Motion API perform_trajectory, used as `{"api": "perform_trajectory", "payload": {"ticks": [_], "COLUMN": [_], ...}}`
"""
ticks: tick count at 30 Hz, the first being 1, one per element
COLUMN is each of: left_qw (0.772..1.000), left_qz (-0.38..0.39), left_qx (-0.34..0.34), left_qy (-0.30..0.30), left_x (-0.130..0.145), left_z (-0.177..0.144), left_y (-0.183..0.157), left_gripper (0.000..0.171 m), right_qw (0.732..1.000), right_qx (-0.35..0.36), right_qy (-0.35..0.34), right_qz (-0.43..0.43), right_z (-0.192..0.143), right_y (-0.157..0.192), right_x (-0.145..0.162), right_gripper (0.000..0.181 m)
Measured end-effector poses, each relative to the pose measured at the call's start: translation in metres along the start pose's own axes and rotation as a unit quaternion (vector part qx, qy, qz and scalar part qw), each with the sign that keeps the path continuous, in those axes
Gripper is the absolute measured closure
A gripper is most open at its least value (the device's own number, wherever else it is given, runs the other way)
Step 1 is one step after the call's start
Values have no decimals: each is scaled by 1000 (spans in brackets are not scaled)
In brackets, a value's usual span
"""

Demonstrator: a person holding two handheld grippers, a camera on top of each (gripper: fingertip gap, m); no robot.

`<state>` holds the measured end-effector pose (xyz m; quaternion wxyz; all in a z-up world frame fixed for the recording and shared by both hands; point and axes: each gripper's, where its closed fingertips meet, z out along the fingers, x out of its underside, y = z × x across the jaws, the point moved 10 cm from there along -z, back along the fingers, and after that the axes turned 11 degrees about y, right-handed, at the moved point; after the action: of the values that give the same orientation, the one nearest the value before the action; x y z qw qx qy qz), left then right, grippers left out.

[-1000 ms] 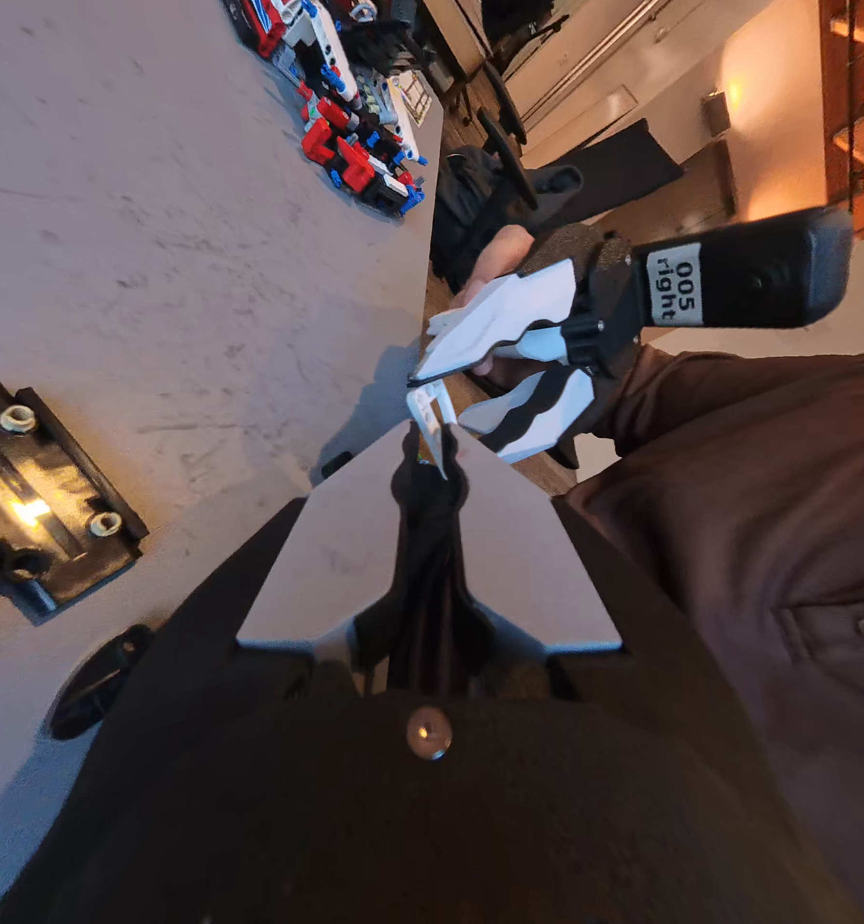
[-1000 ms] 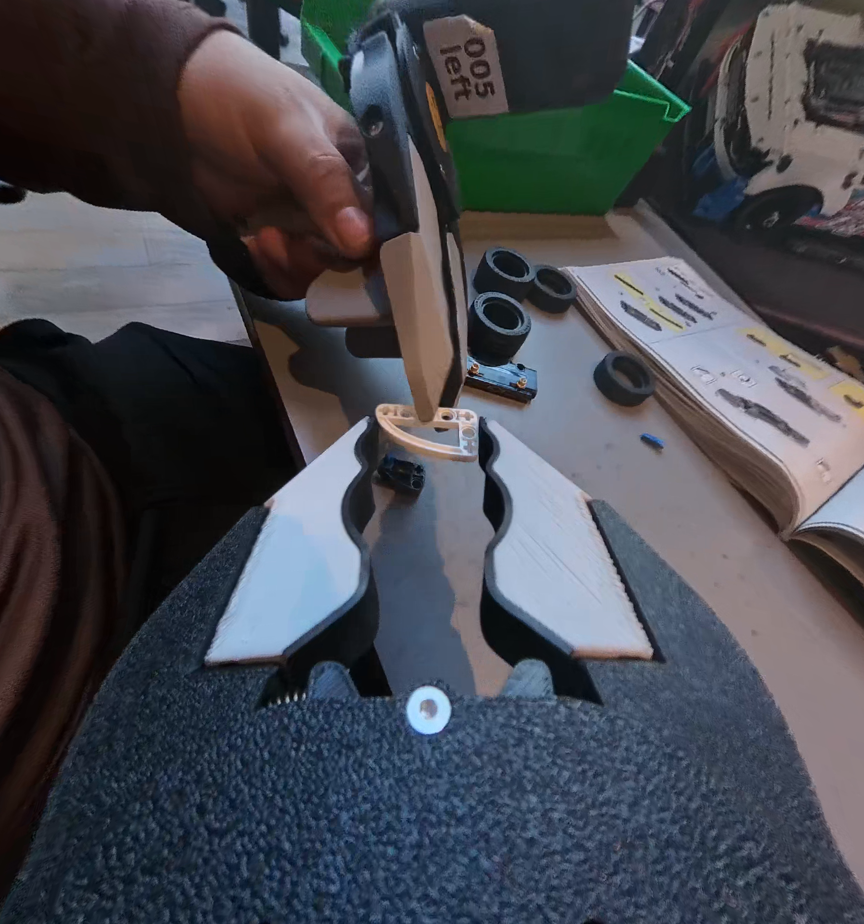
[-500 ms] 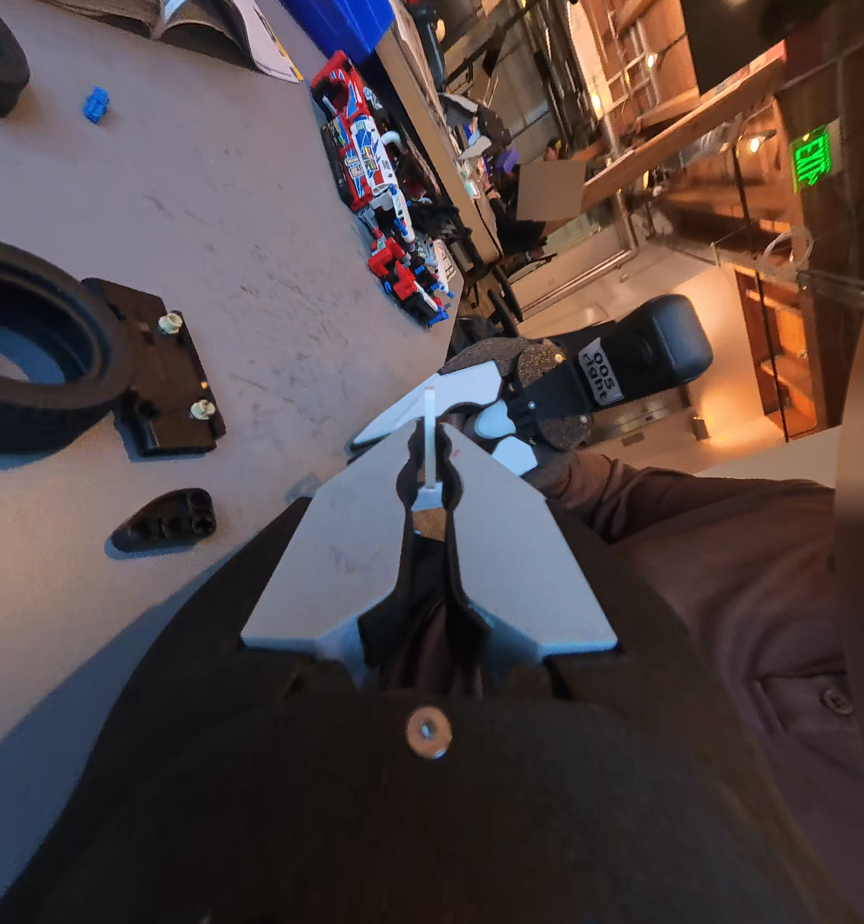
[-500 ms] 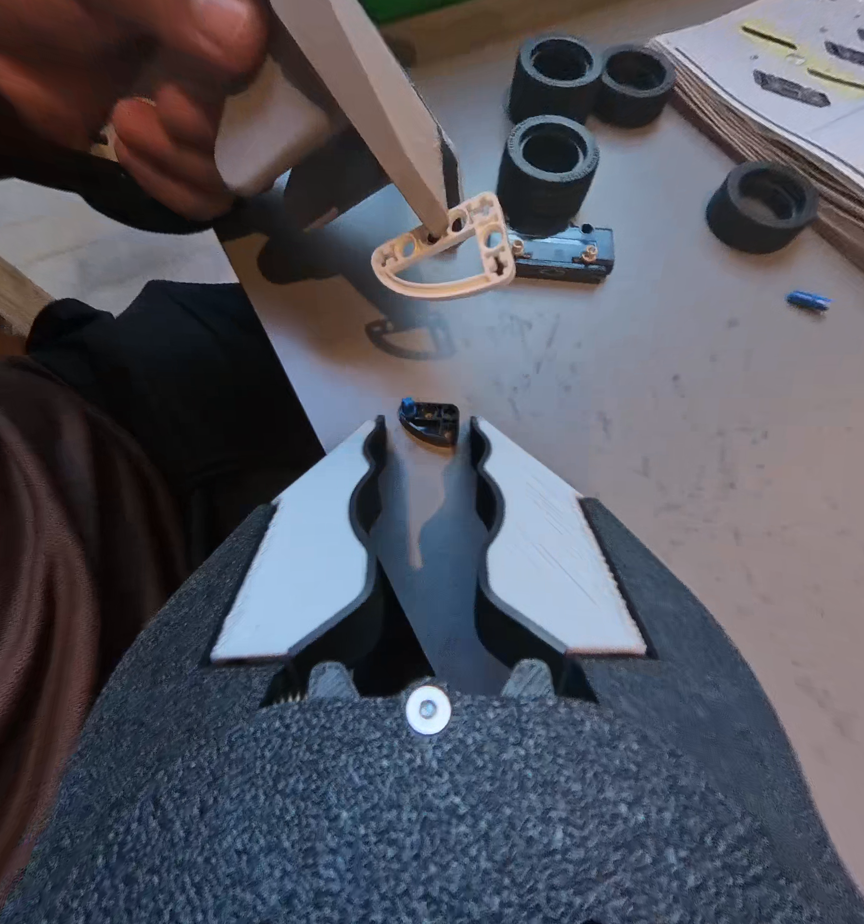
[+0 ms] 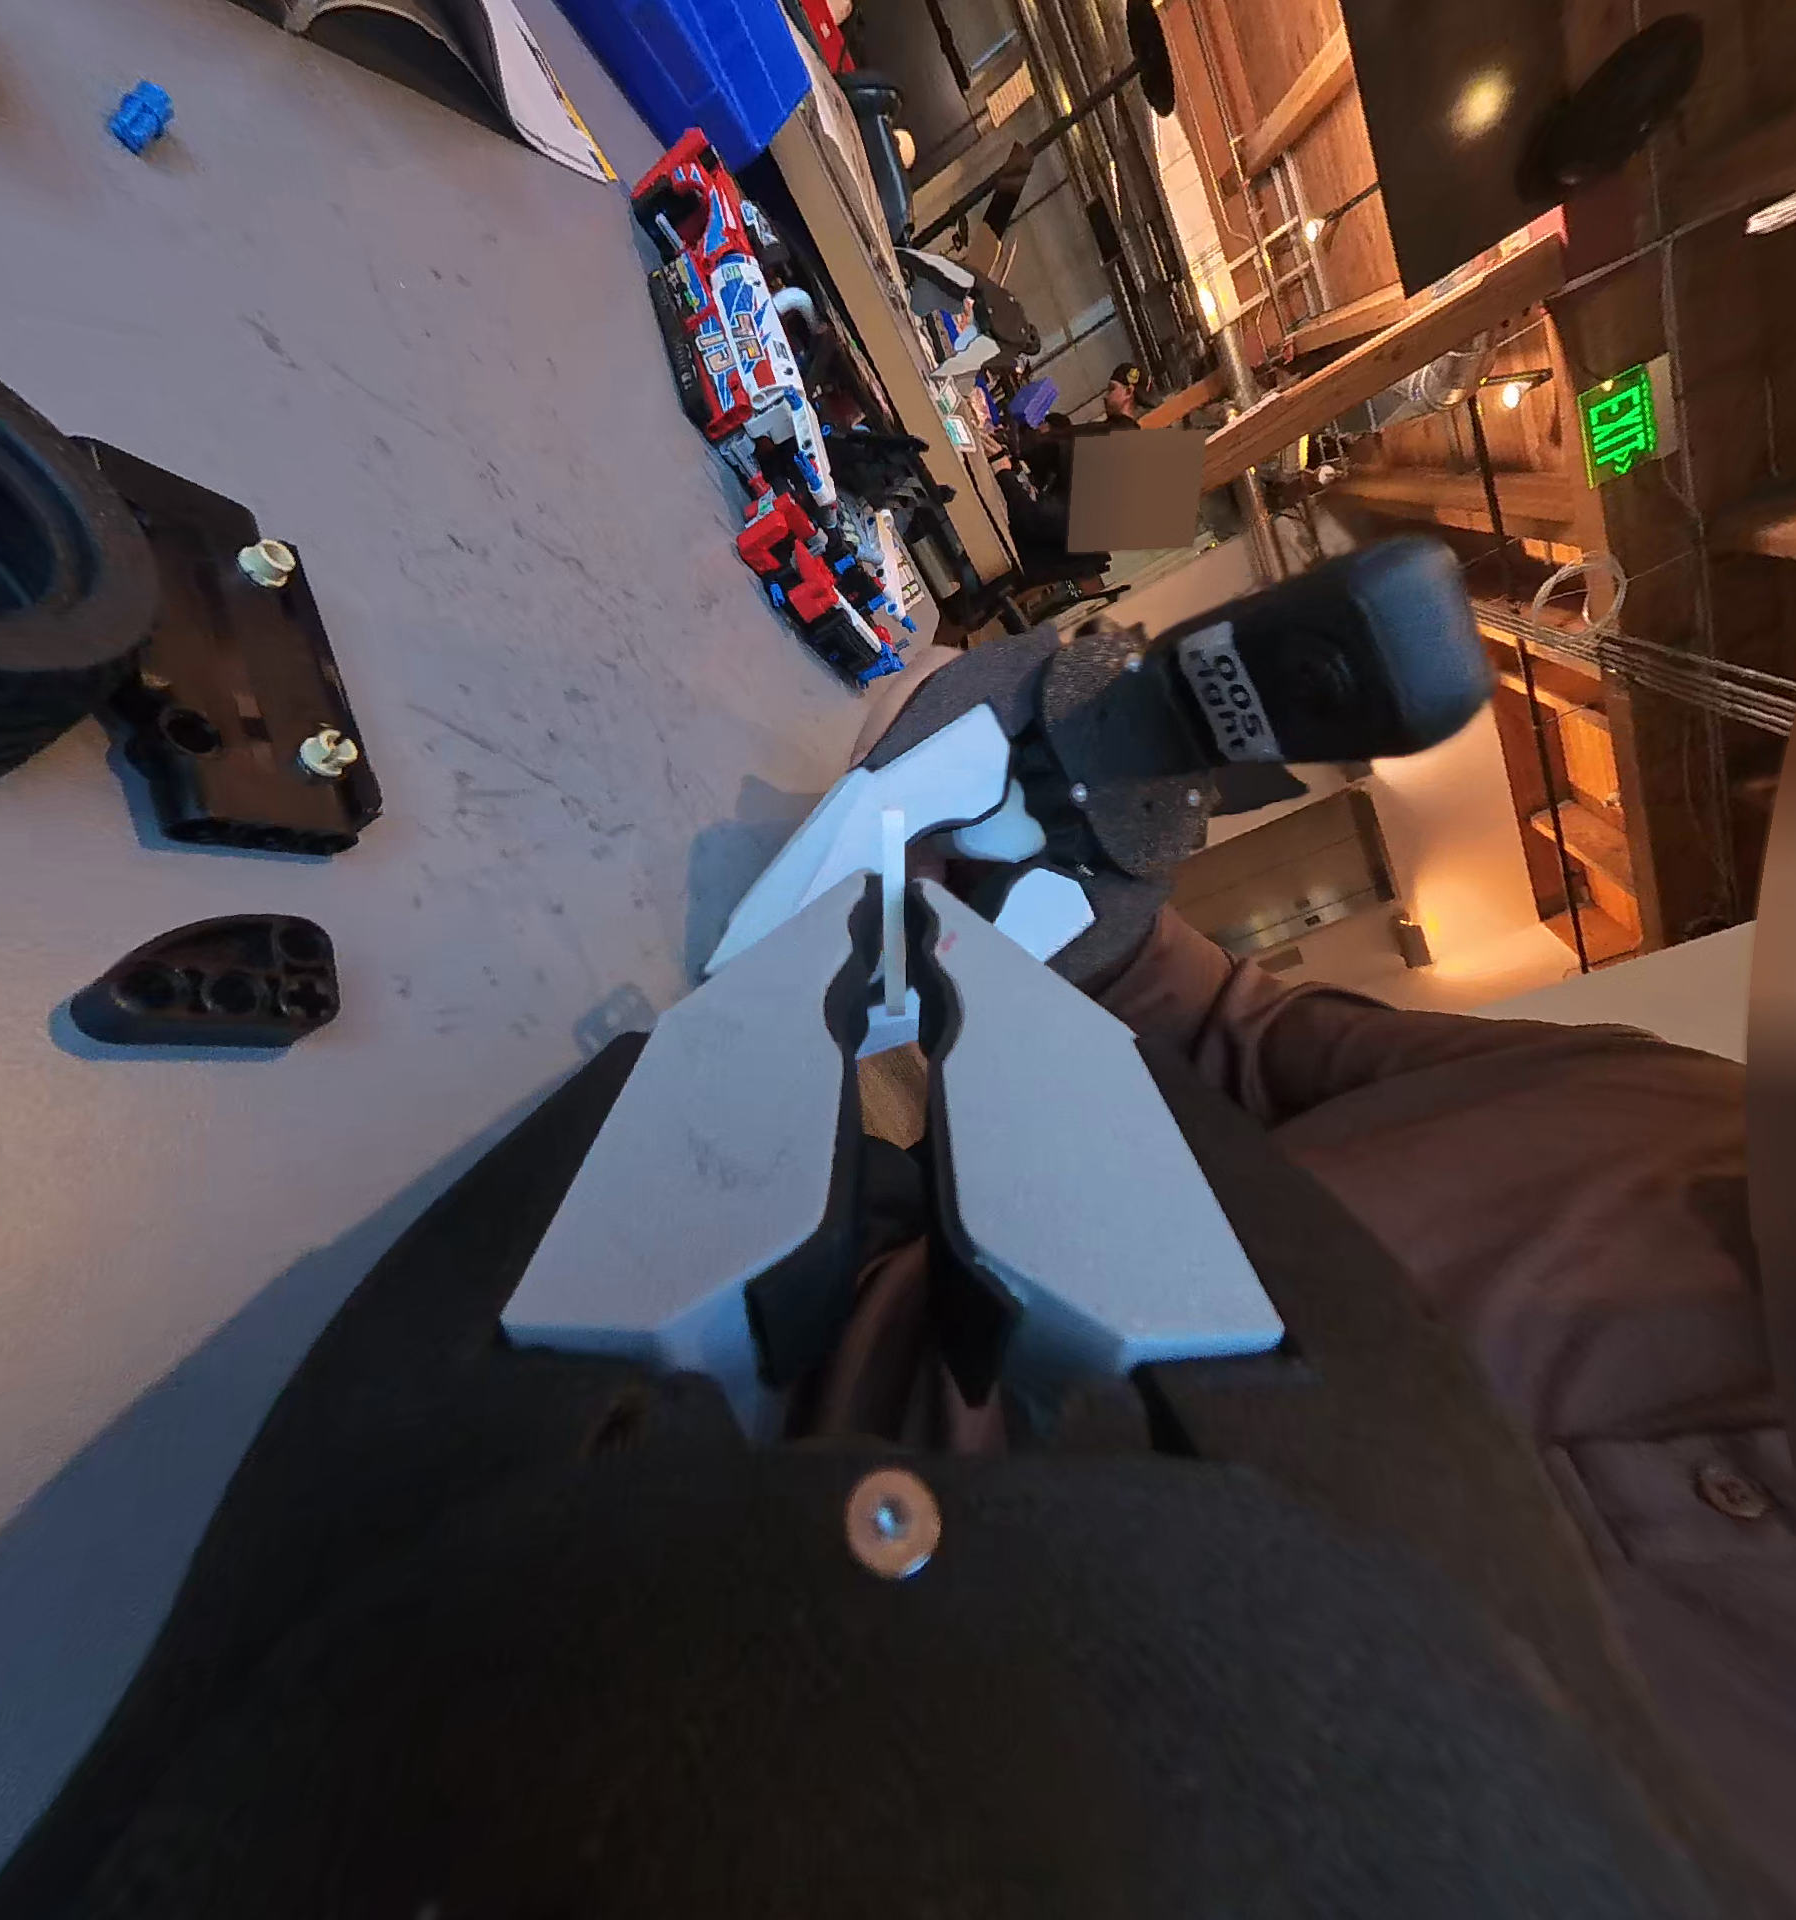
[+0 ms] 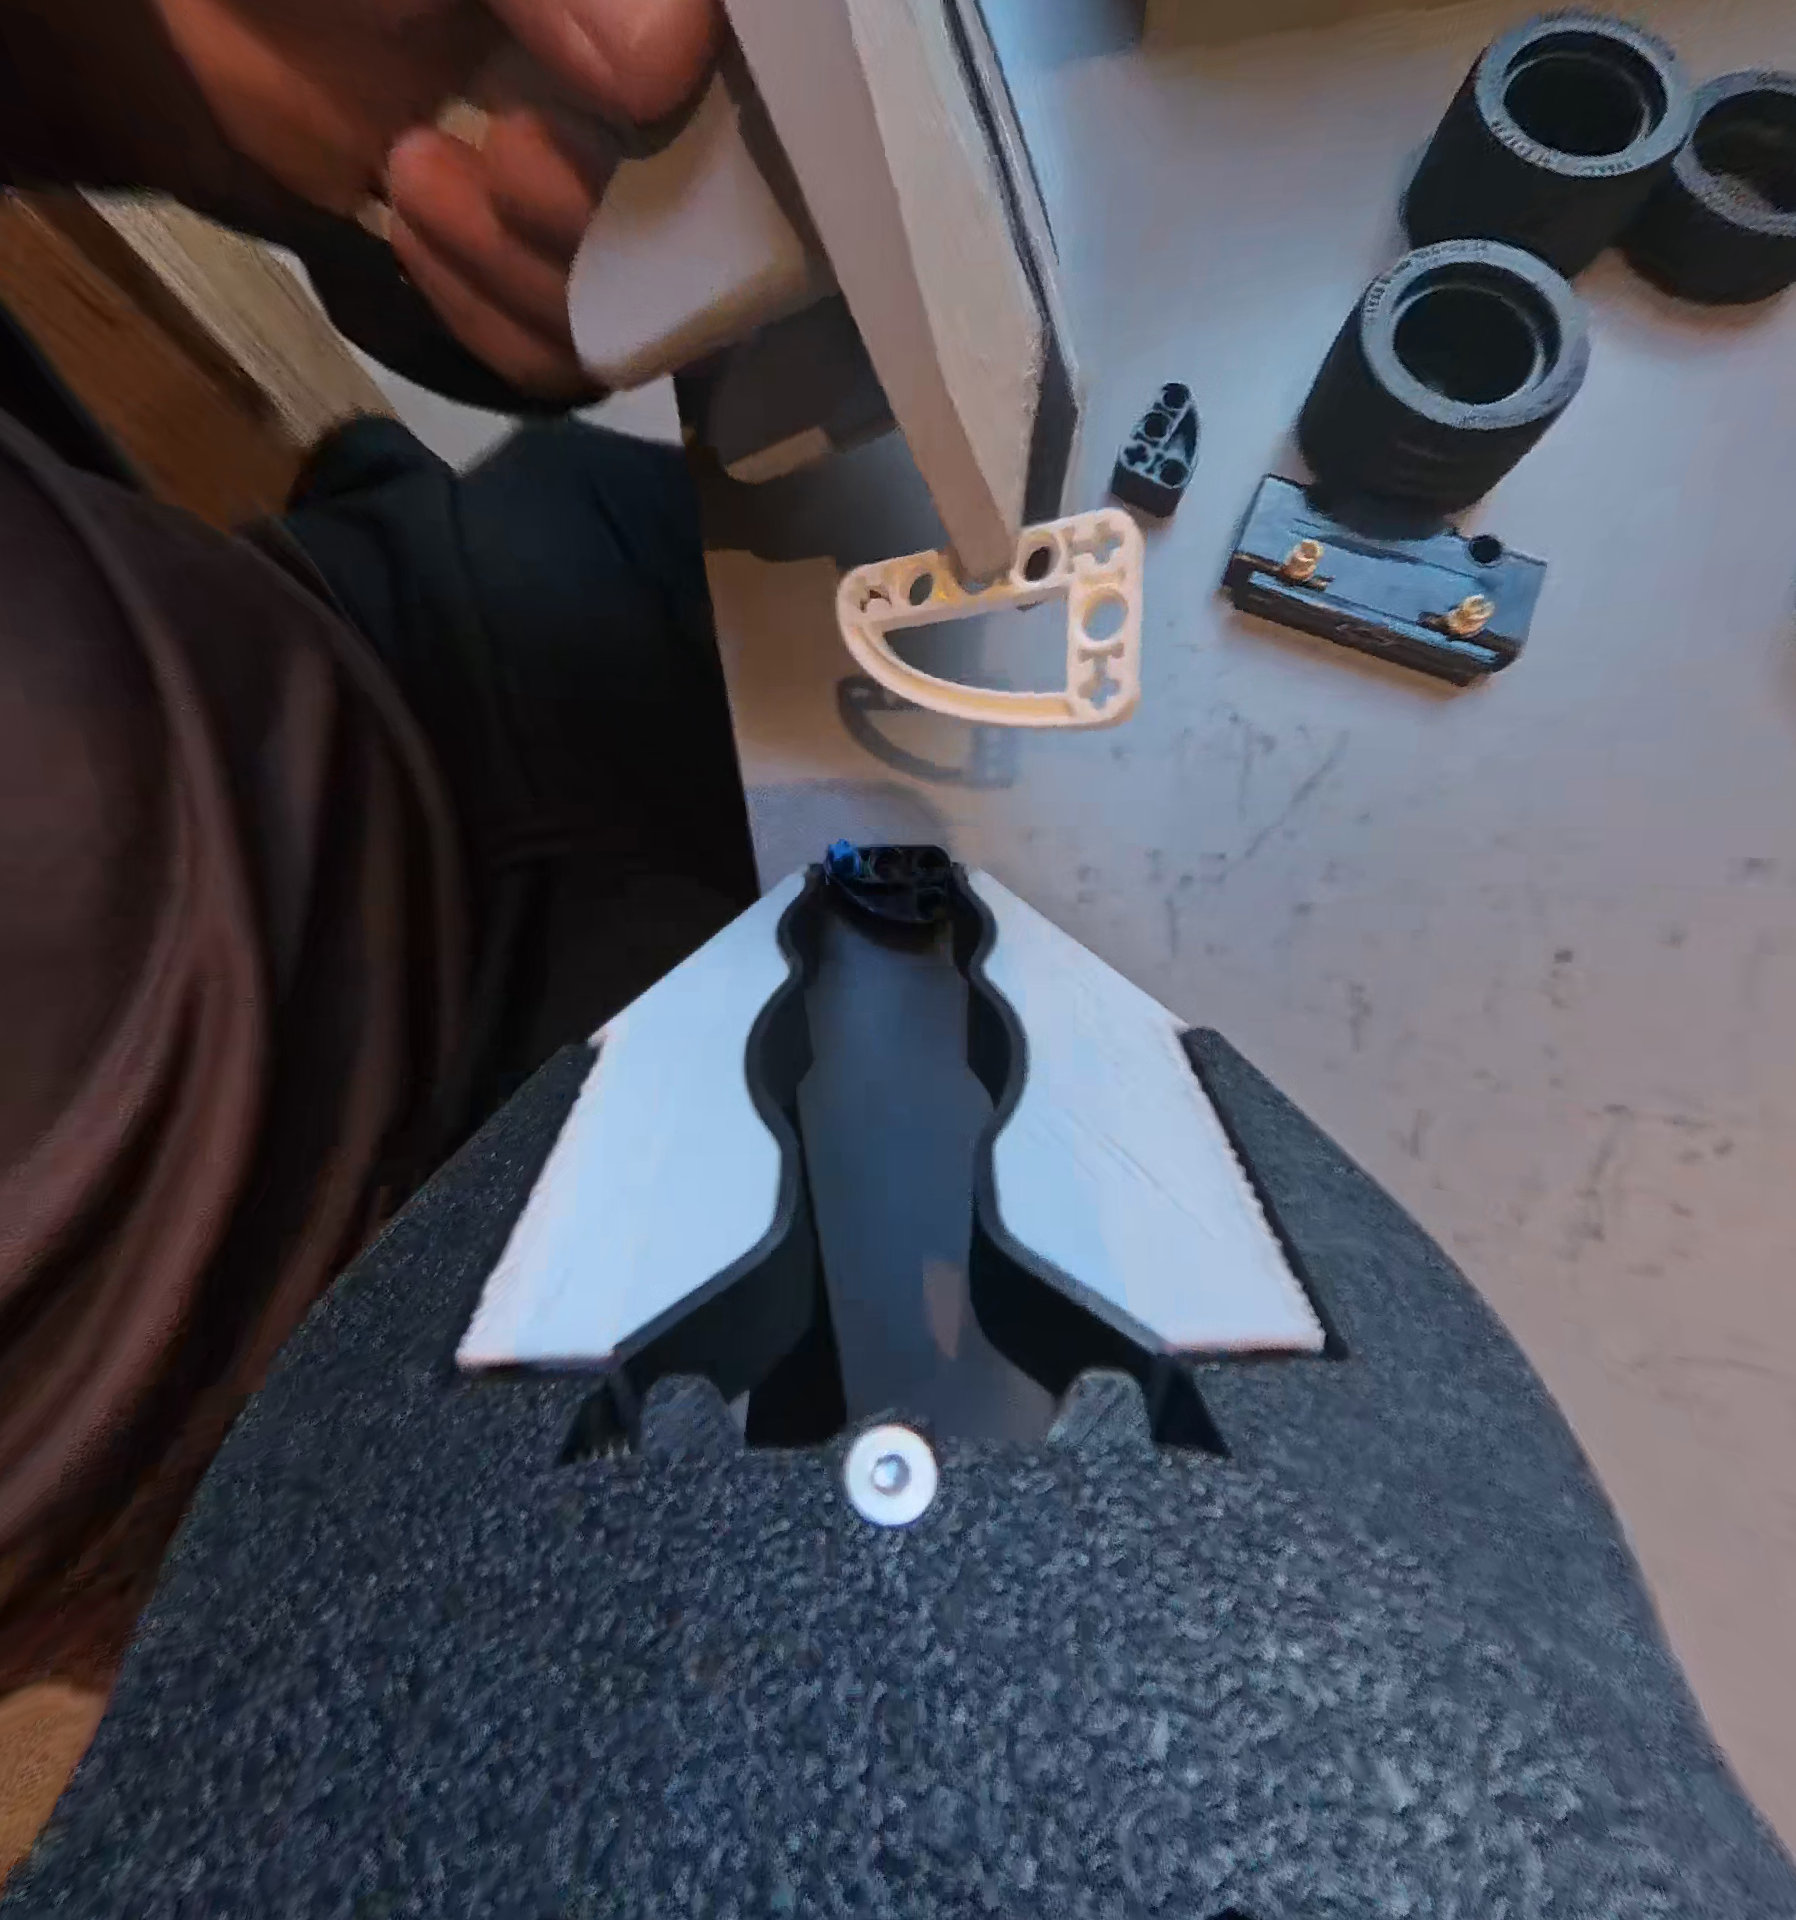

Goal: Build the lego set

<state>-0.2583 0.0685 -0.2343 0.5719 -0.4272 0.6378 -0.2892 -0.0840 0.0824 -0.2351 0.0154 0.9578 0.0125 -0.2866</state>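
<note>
The grey worktop (image 6: 1496, 1039) carries black tyres (image 6: 1445, 374), a black block with tan pins (image 6: 1382, 597) and a small black beam (image 6: 1159, 447). Above its near edge, the left gripper (image 5: 892, 914) is clenched on a white curved frame piece (image 6: 998, 644). The right gripper (image 6: 889, 883) pinches a small black piece with a blue pin (image 6: 889, 878)

We see the left tool (image 5: 889, 914) with its jaws pressed nearly together, pinching a thin white piece edge-on. The right tool (image 6: 889, 873) points forward with its jaws narrowly parted, gripping a small black piece at the fingertips (image 6: 982, 914). A hand (image 6: 520, 187) grips the left tool.
</note>
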Motion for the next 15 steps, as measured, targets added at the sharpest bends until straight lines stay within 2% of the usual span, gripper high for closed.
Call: {"api": "perform_trajectory", "payload": {"ticks": [3,6,10,15], "left_qw": [1000,1000,999,999], "left_qz": [-3,-11,-12,-18], "left_qx": [-2,2,1,-5], "left_qy": [-9,-23,-31,-44], "left_x": [2,1,1,2], "left_z": [-1,-1,3,9], "left_y": [1,2,2,2], "left_gripper": [170,170,170,170], "right_qw": [998,997,998,998], "right_qx": [25,15,11,49], "right_qy": [22,20,9,-28], "right_qz": [-49,-73,-59,-27], "right_z": [-1,0,-3,-25], "right_y": [2,-1,-8,-9], "right_x": [-6,-7,0,6], "right_gripper": [158,157,140,128]}}
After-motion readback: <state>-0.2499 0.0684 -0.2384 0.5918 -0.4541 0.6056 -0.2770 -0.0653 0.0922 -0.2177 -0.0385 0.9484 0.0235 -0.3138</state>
